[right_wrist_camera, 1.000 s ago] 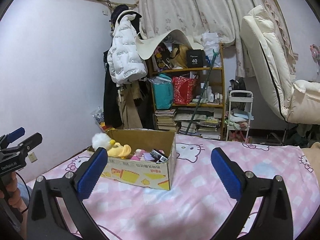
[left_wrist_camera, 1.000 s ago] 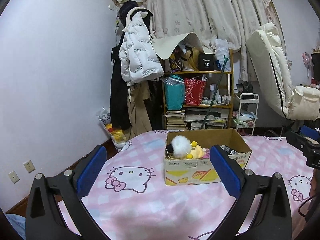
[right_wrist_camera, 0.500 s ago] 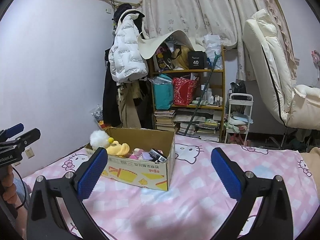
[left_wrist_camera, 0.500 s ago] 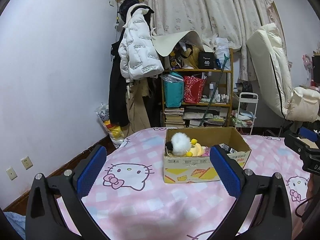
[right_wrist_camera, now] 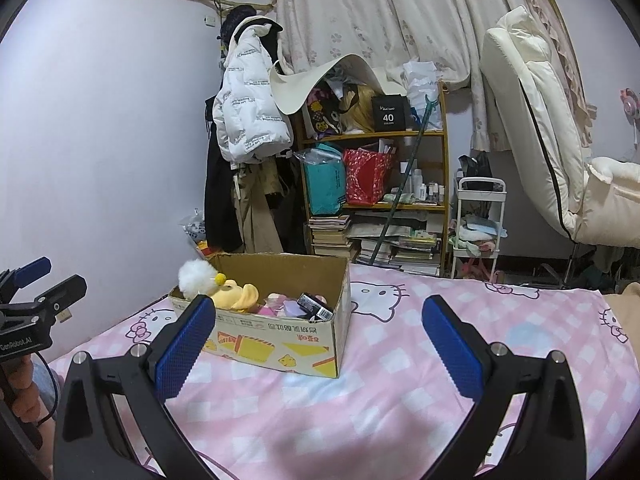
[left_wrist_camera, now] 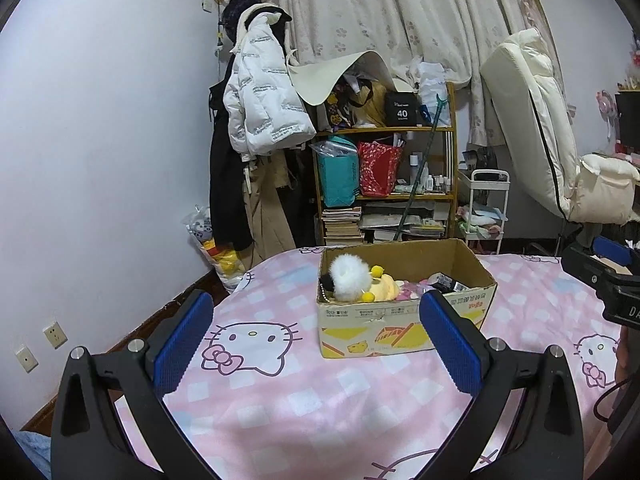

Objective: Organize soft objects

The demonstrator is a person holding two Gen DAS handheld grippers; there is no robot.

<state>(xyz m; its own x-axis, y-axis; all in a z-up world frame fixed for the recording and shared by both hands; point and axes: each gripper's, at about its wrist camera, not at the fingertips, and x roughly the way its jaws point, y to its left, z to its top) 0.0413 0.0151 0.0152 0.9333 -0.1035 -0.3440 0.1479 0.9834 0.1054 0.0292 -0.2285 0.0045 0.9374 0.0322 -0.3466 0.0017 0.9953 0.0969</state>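
A cardboard box stands on the pink Hello Kitty bedspread. Inside it lie a white fluffy toy, a yellow plush, small pink soft items and a dark packet. My left gripper hovers open in front of the box, nothing between its blue pads. My right gripper is open too, in front of the box and to its right. Each gripper shows at the edge of the other's view.
Beyond the bed stand a cluttered wooden shelf, hung coats with a white jacket, a white trolley and a cream recliner. A bag of toys sits on the floor by the wall.
Both cameras have risen and tilted slightly; the box sits a little lower and farther in view. Both grippers stay open and empty.
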